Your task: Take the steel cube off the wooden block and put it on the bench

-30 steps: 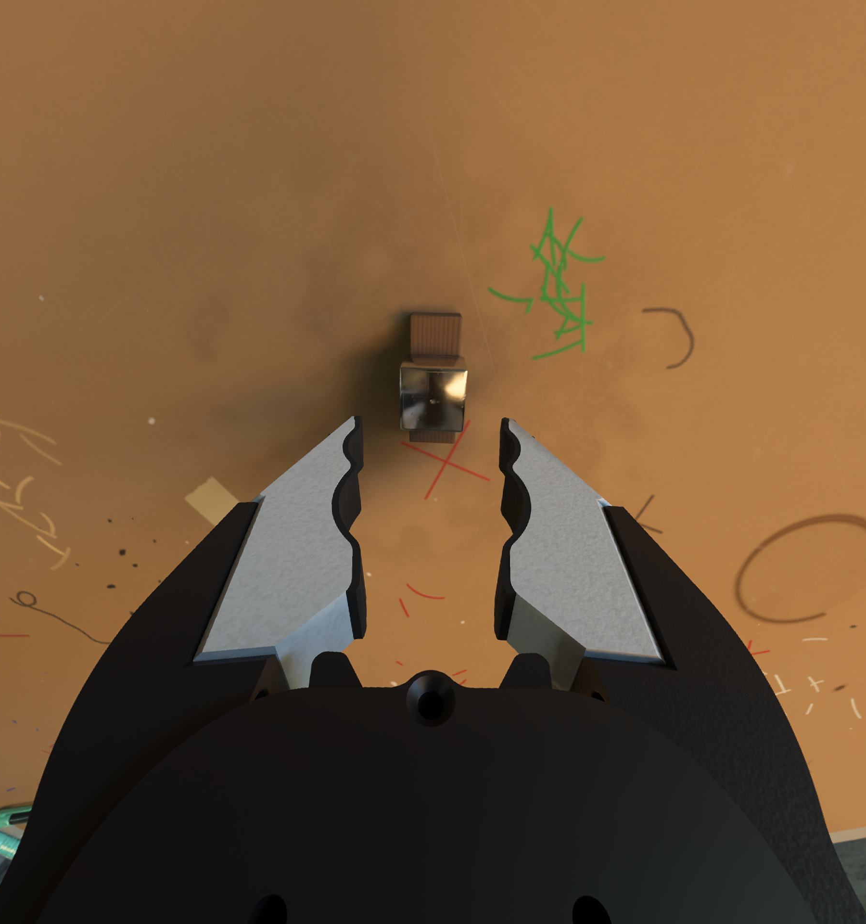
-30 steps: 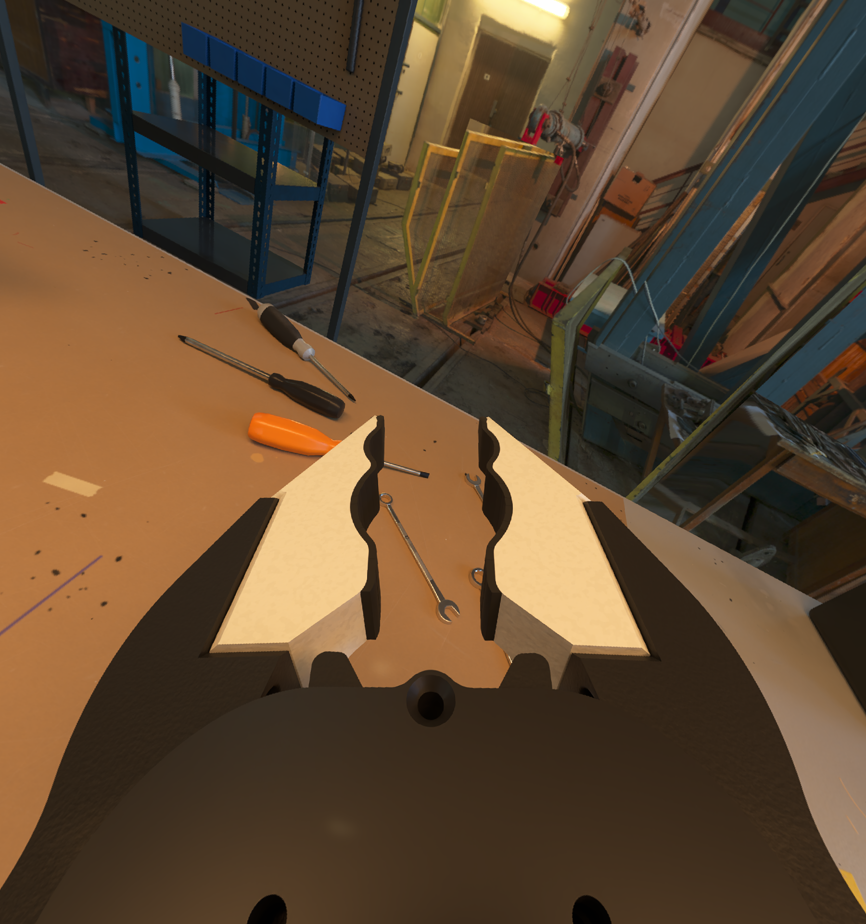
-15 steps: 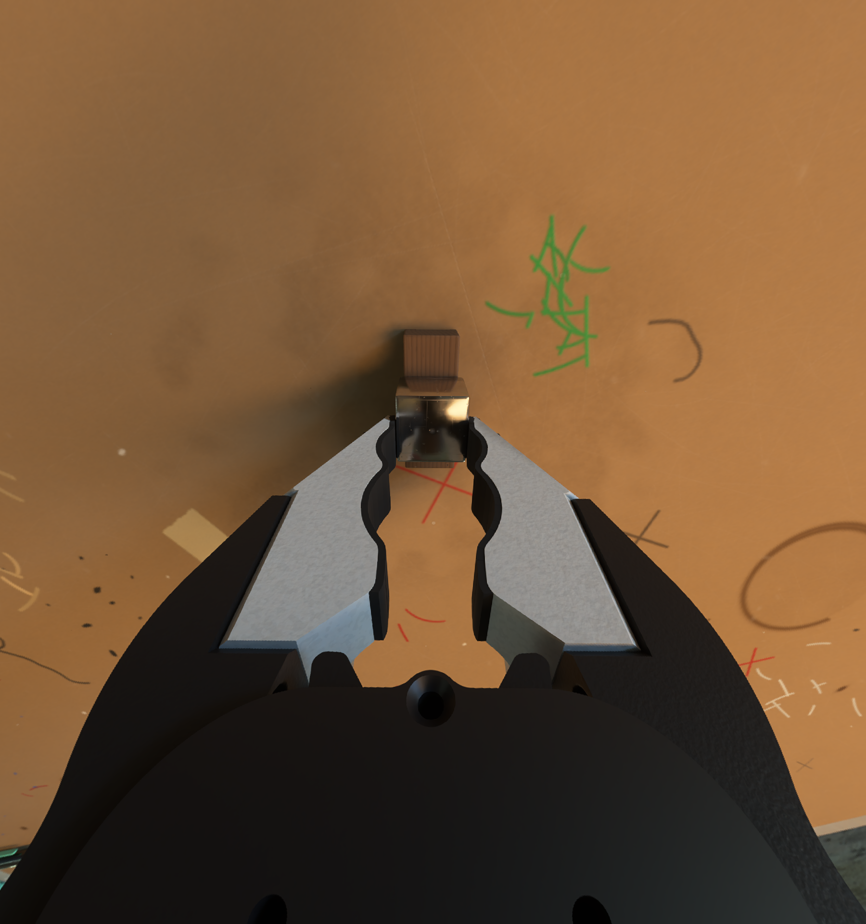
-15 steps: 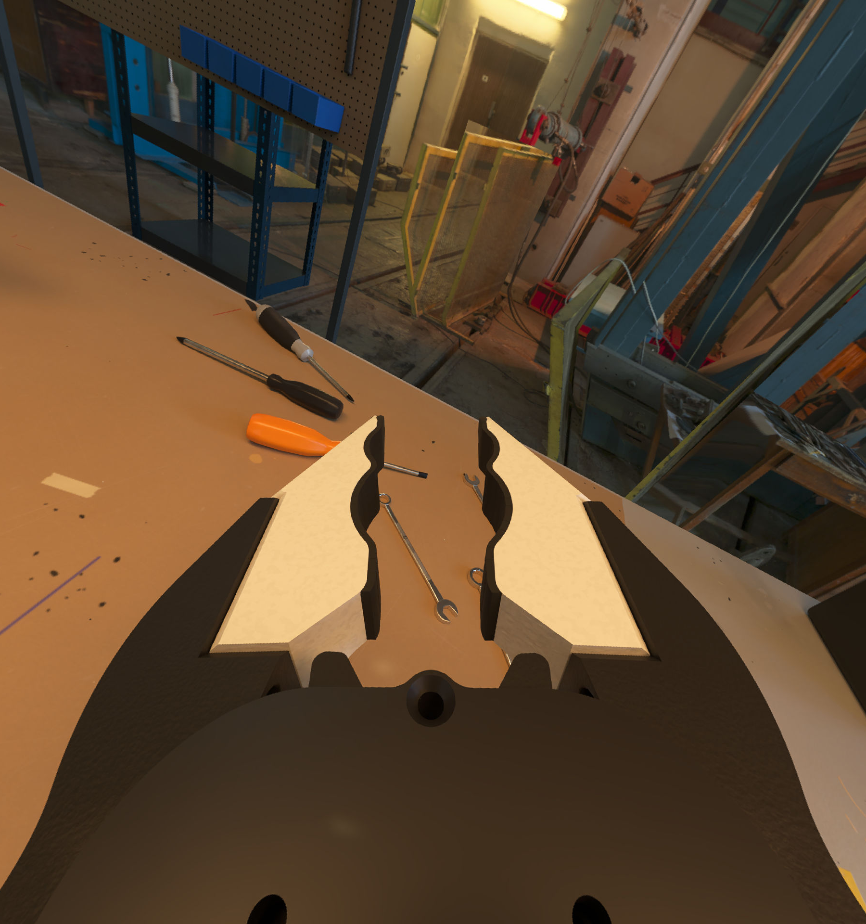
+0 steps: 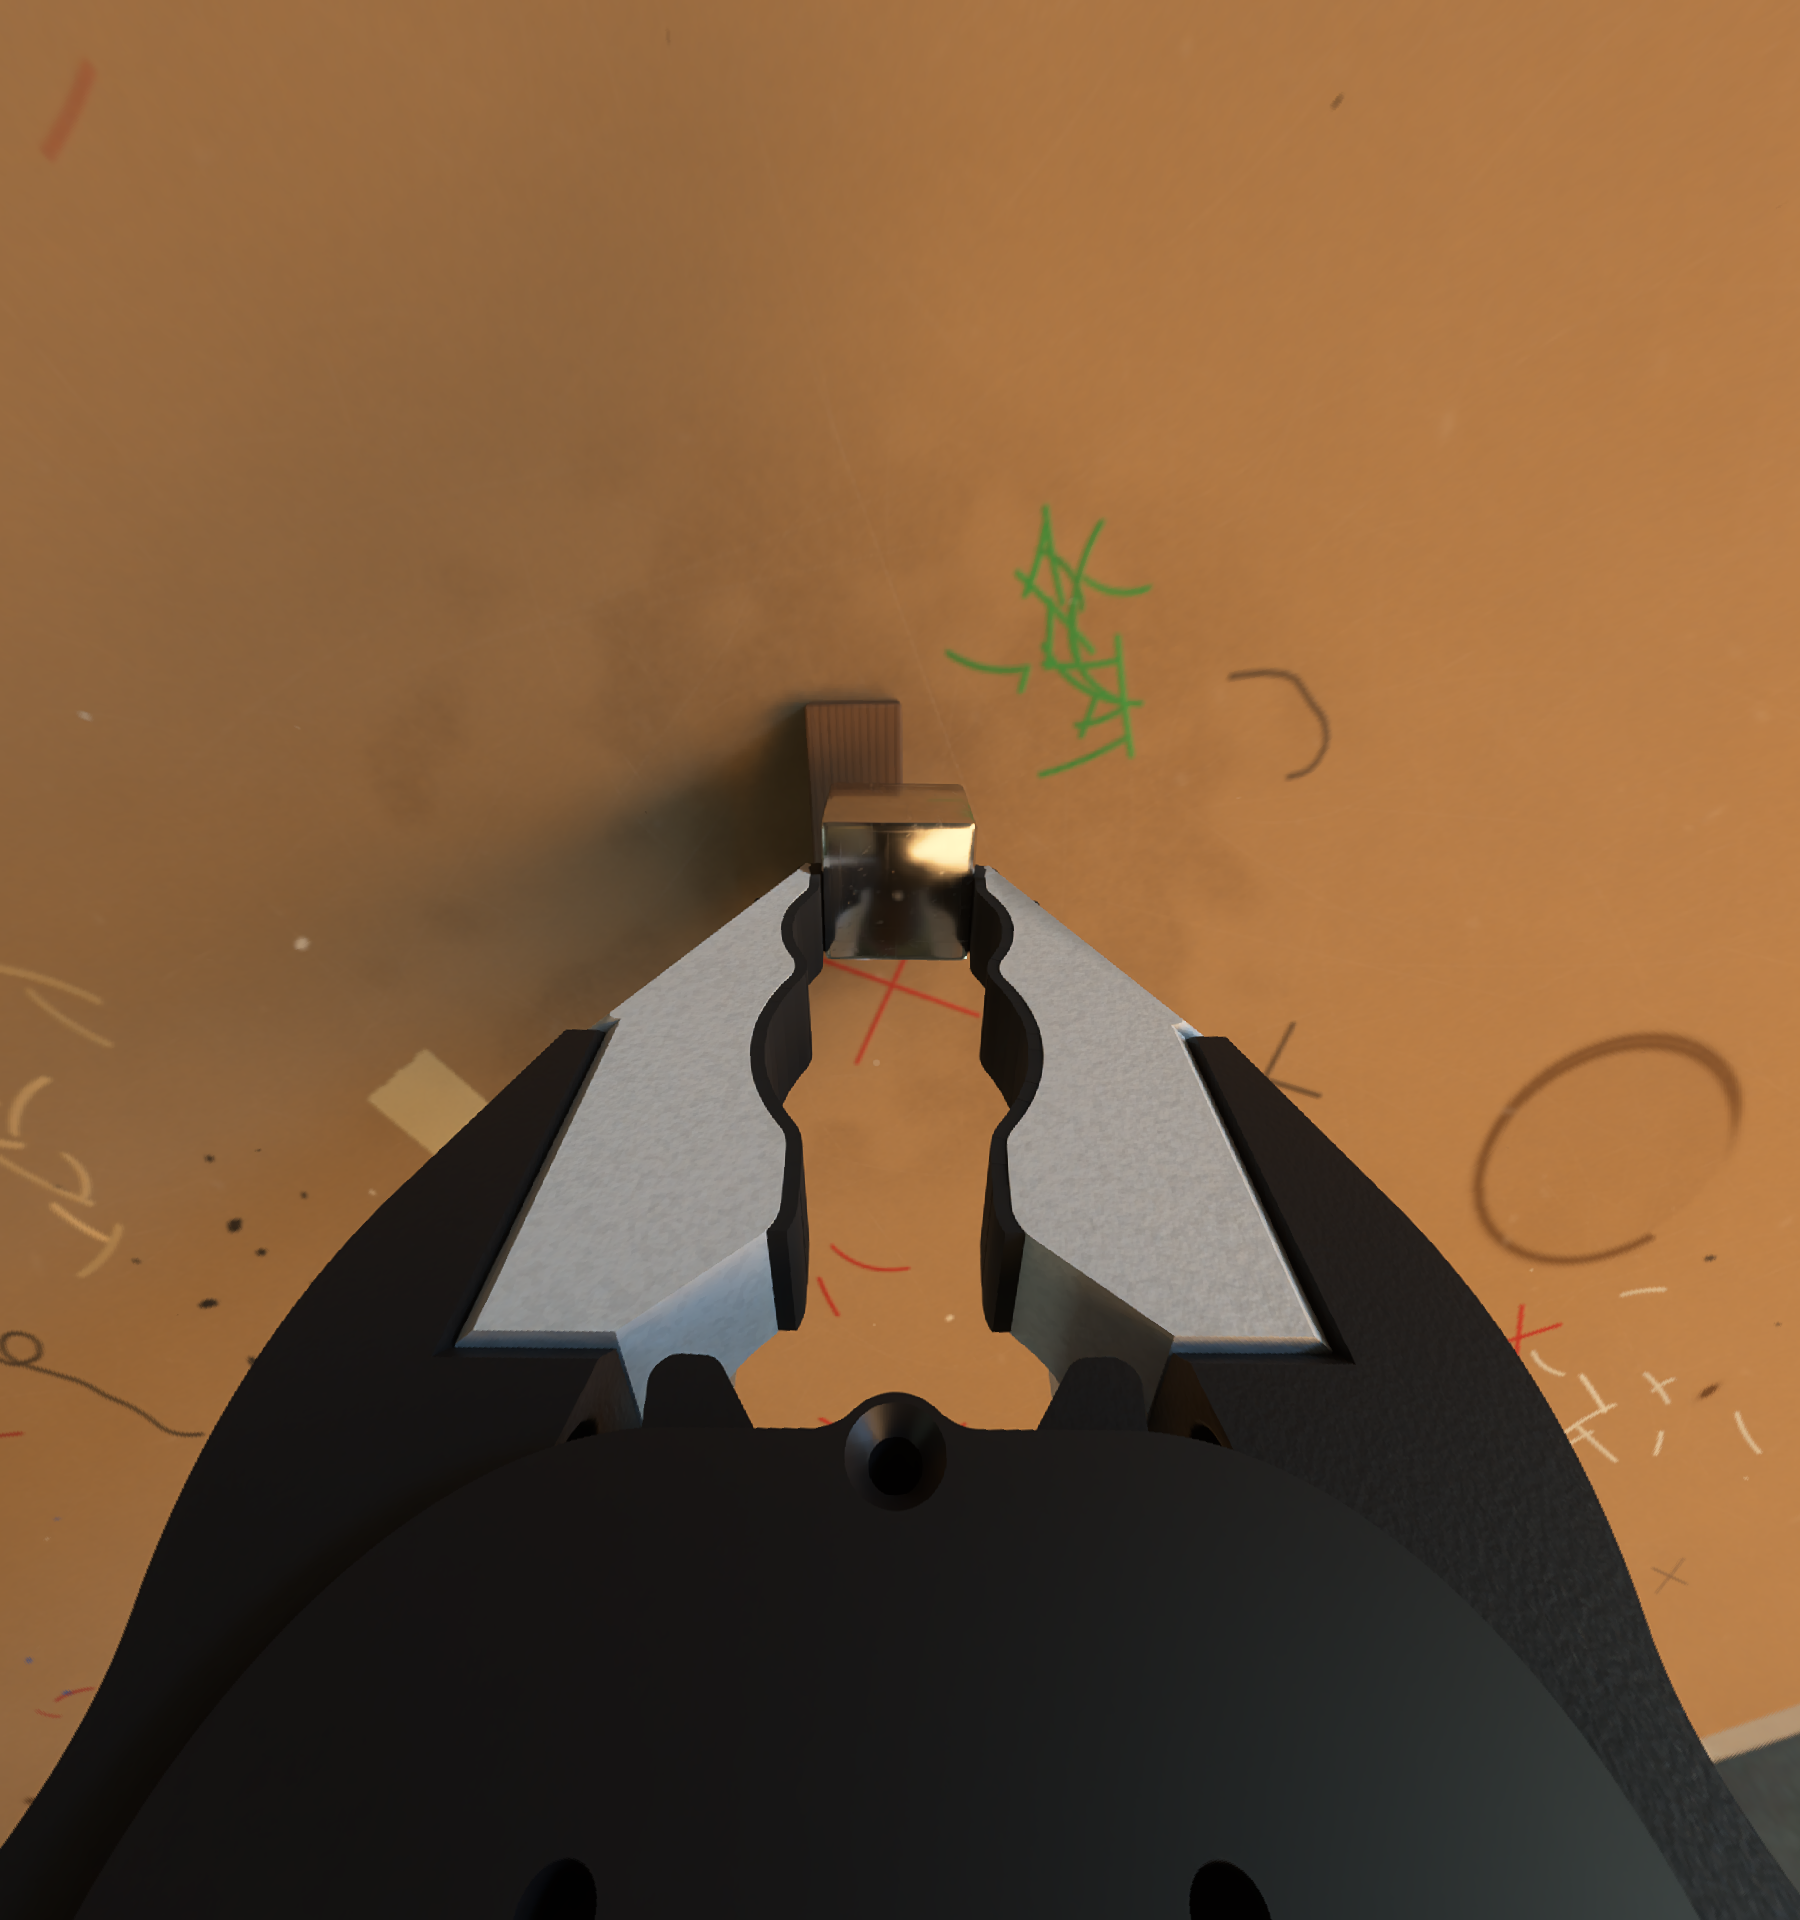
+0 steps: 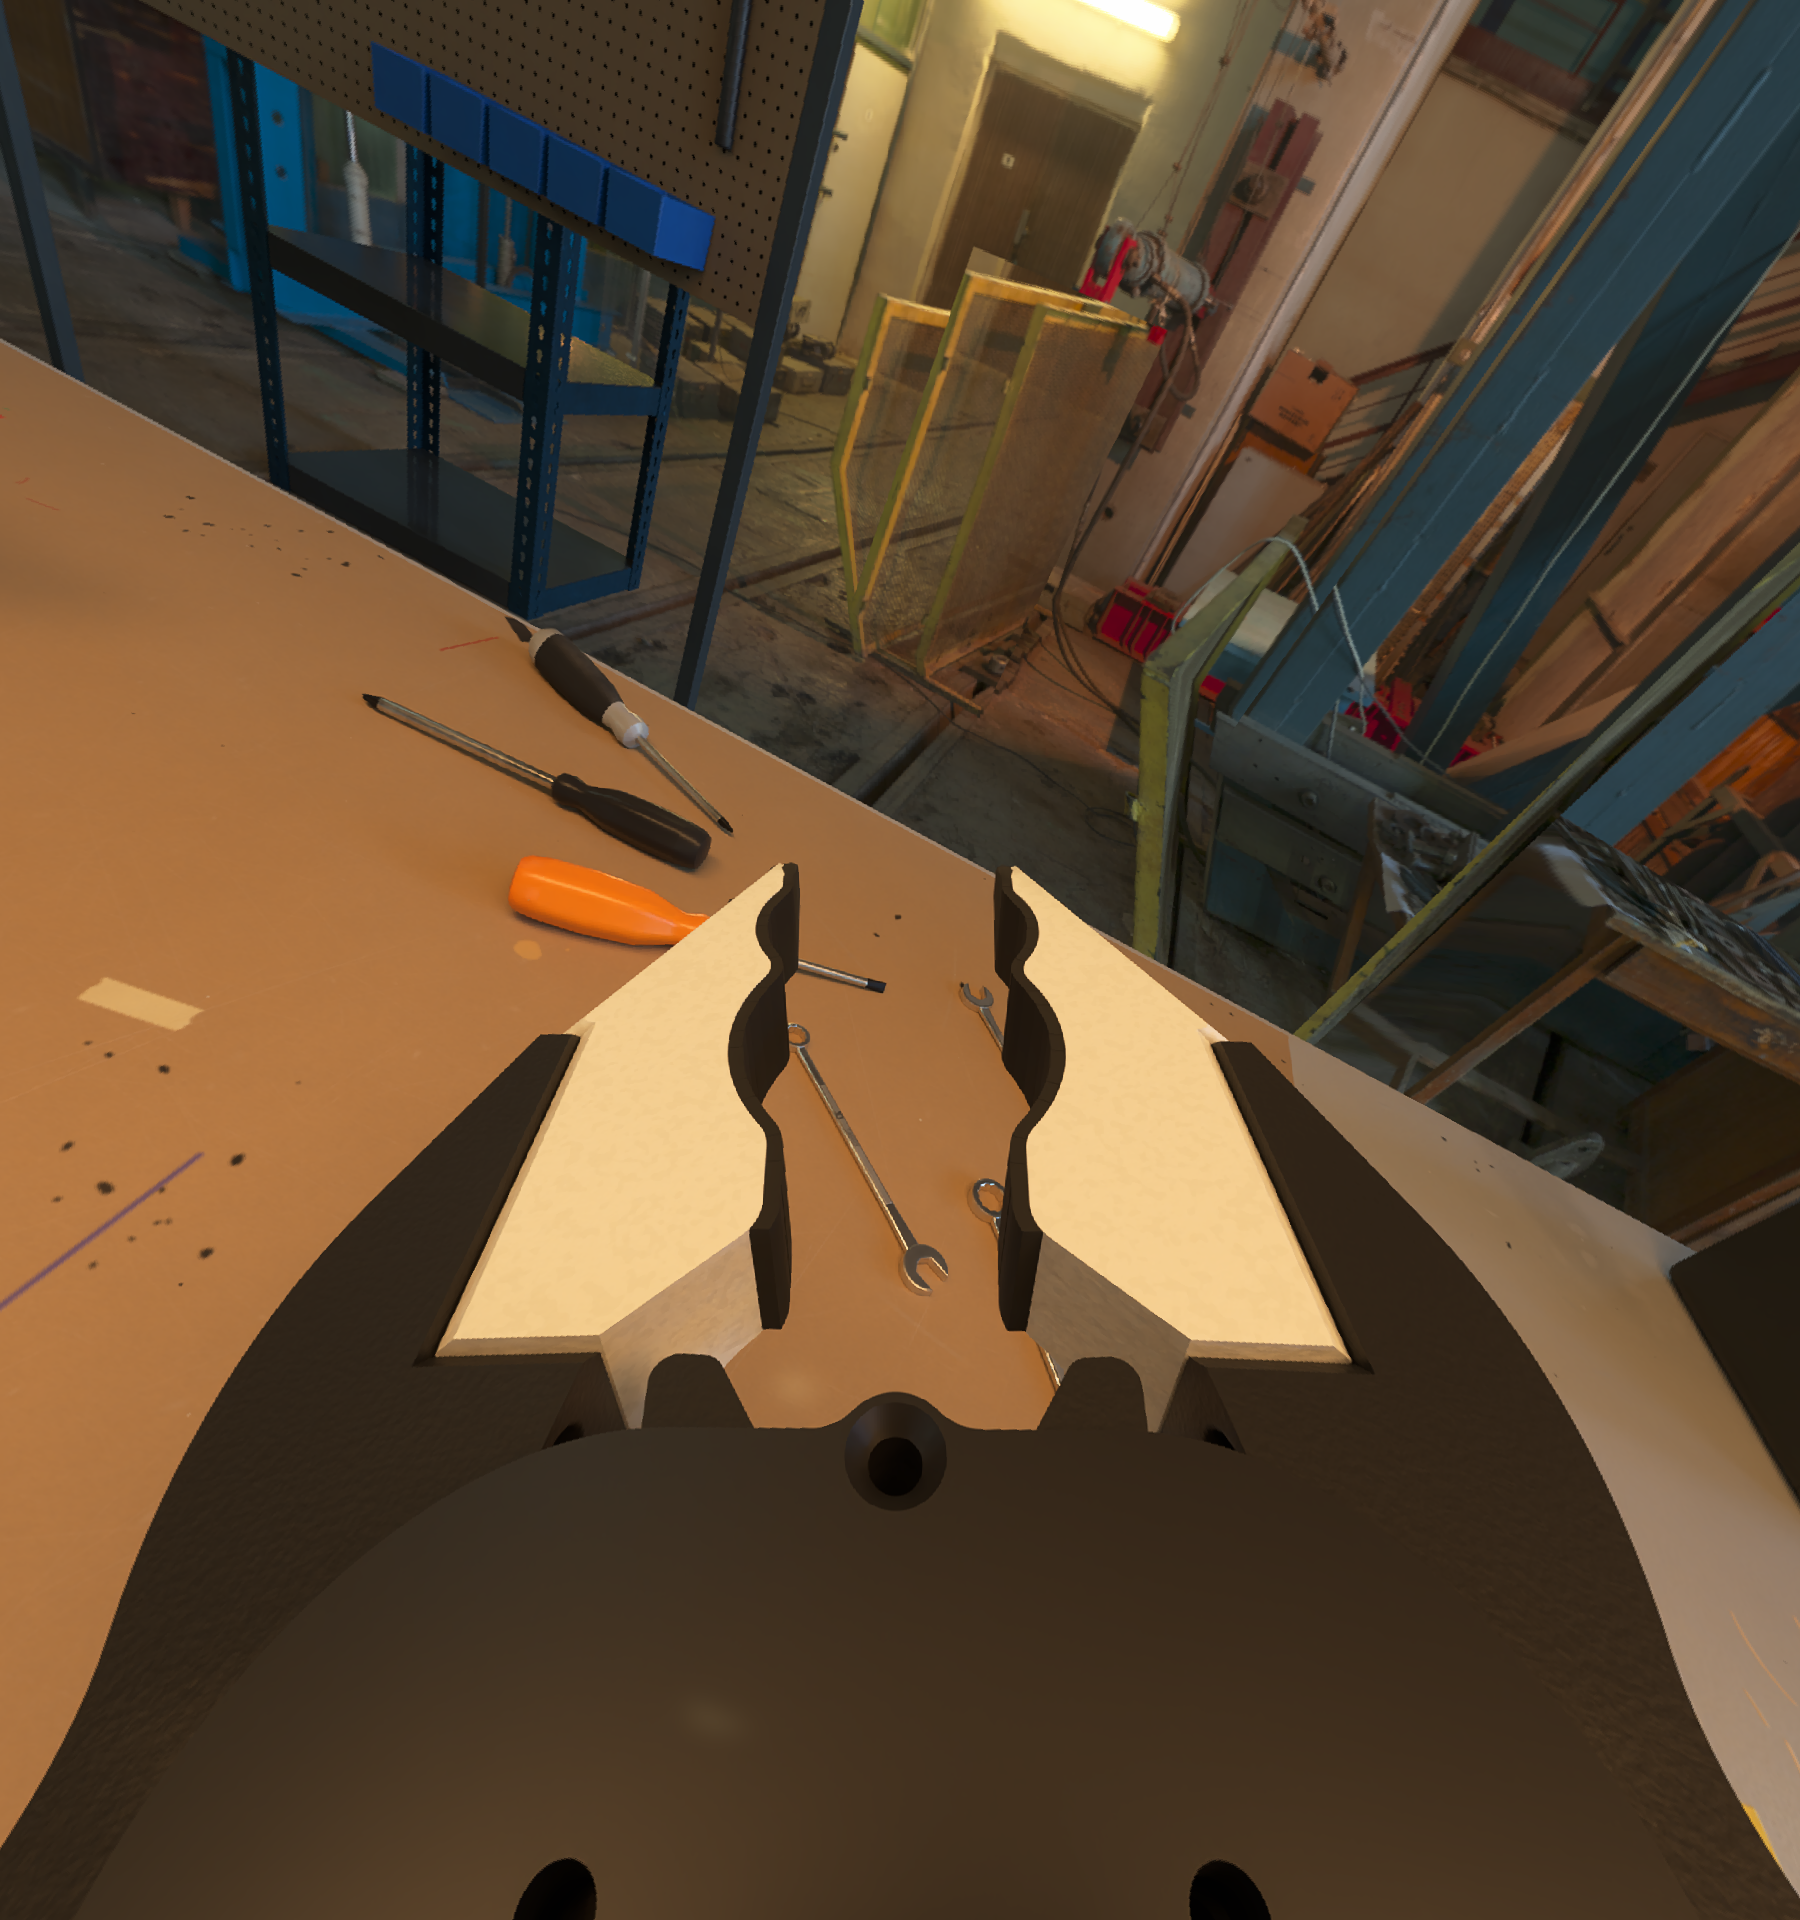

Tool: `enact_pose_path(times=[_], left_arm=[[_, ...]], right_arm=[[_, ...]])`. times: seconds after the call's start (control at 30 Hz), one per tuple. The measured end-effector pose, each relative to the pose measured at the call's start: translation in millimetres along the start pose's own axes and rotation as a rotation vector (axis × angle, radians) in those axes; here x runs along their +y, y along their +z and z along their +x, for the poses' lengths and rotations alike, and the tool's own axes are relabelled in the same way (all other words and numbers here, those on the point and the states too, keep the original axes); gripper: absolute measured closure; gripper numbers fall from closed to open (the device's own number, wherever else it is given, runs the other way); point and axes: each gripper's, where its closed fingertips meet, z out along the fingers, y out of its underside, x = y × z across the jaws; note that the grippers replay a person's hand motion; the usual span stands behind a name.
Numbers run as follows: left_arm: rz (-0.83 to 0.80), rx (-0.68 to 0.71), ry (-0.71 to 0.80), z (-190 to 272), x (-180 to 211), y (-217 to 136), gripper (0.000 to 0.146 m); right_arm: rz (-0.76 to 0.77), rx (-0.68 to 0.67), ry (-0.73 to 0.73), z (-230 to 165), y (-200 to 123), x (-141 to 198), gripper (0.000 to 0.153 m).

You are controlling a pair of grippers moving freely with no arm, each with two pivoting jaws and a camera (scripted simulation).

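the left gripper (image 5: 896, 914) has its fingers (image 5: 1000, 925) clamped on the steel cube (image 5: 898, 871), which sits just in front of the wooden block (image 5: 852, 744) above the tabletop (image 5: 460, 416). the right gripper (image 6: 896, 935) has its fingers (image 6: 782, 935) parted with nothing between them, over a wrench (image 6: 865, 1164) near the screwdrivers (image 6: 605, 800).

No legible text on anything.

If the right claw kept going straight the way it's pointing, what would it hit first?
Probably the brown bench top, about where the slim silver spanner lies between its fingers. The open right claw points down at a slant; depth is unclear.
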Motion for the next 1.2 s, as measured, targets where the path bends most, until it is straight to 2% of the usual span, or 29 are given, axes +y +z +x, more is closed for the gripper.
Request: enact_pose_path(times=[0.2,0.3,0.4,0.53,0.7,0.9,1.2], left_arm=[[0.163,0.011,0.093,37.2,-20.4,-47.7,0.119],[0.321,0.086,0.23,91.0,-39.1,-81.3,0.119],[0.404,0.24,0.411,165.4,-48.6,-96.9,0.119],[0.367,0.359,0.597,254.0,-53.4,-72.0,0.119],[0.304,0.357,0.701,312.8,-55.8,-14.6,0.119],[0.205,0.273,0.818,325.3,-44.3,27.1,0.119],[0.147,0.181,0.908,324.6,-37.1,49.6,0.119]], right_arm=[[0.011,0.005,-0.008,0.9,-3.1,-4.9,0.115],[0.03,0.001,-0.012,0.0,-6.5,-12.1,0.115],[0.053,-0.004,-0.02,-2.3,-11.4,-22.0,0.115],[0.096,-0.016,-0.032,-7.8,-20.4,-38.3,0.115],[0.12,0.012,-0.072,-4.2,-34.9,-52.6,0.115],[0.148,0.042,-0.053,9.6,-49.4,-59.8,0.115],[0.136,0.055,-0.062,13.2,-48.4,-56.8,0.115]])
